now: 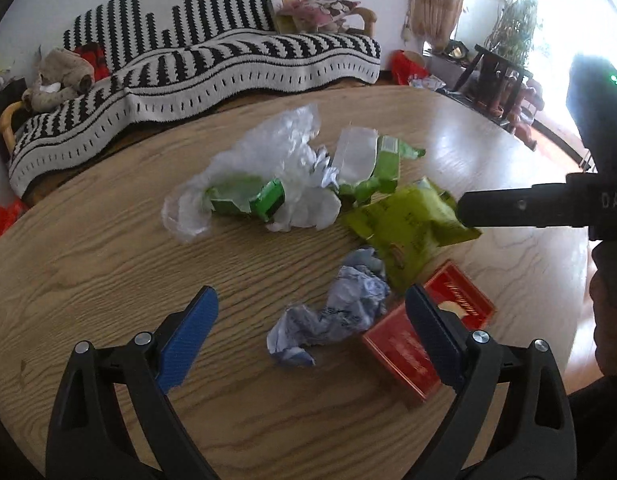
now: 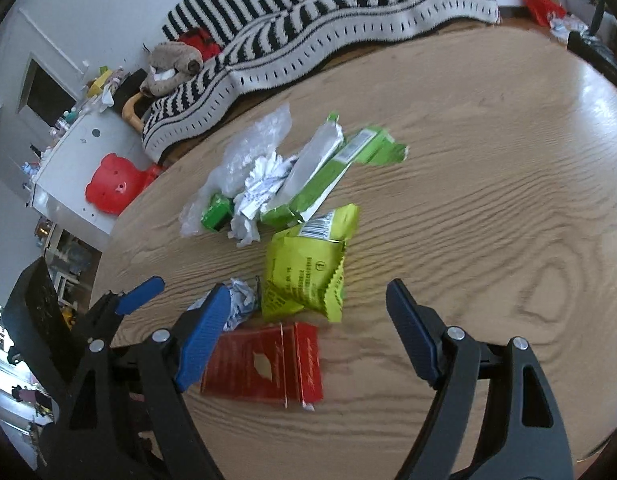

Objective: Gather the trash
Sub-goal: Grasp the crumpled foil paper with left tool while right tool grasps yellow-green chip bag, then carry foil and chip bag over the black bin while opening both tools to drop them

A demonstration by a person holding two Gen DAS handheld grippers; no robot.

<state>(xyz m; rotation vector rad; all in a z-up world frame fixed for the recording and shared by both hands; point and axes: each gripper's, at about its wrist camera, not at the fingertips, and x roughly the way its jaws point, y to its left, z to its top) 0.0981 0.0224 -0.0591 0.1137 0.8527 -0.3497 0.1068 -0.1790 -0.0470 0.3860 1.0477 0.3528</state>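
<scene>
The left hand-held gripper (image 1: 312,320) hangs over the bench (image 1: 108,264) with its blue pads spread wide and nothing pinched; a crumpled bluish-white paper wad (image 1: 340,304) lies on the wood between them, touching neither. The right hand-held gripper (image 2: 308,312) is likewise spread and empty, its left pad over the edge of a flattened red carton (image 2: 268,368) and a yellow-green snack packet (image 2: 308,272) lying just ahead in the gap.

The carton sits just beside the paper wad and nearest the grippers. The snack packet, printed with a barcode and rows of small text too blurred to read, touches the carton's far corner. Beyond it is a heap: a torn green wrapper with a silver lining (image 2: 328,168), crumpled white paper (image 2: 260,188), a small green box (image 1: 264,200) and a clear plastic bag (image 1: 268,144) draped partly over the box. The carton carries gold script that cannot be made out.

The bench is light wood with a strong wavy grain and a rounded edge, glossy where window light hits it. Behind it stands a sofa under a black-and-white striped throw (image 1: 212,68), with a plush toy (image 1: 60,76) at one end and floral cushions (image 1: 316,12) at the other. A curtain (image 1: 436,0) and potted plants (image 1: 512,24) flank a bright window. The right wrist view also shows a white cabinet (image 2: 76,152) with a red bear-shaped stool (image 2: 112,184) against it.
</scene>
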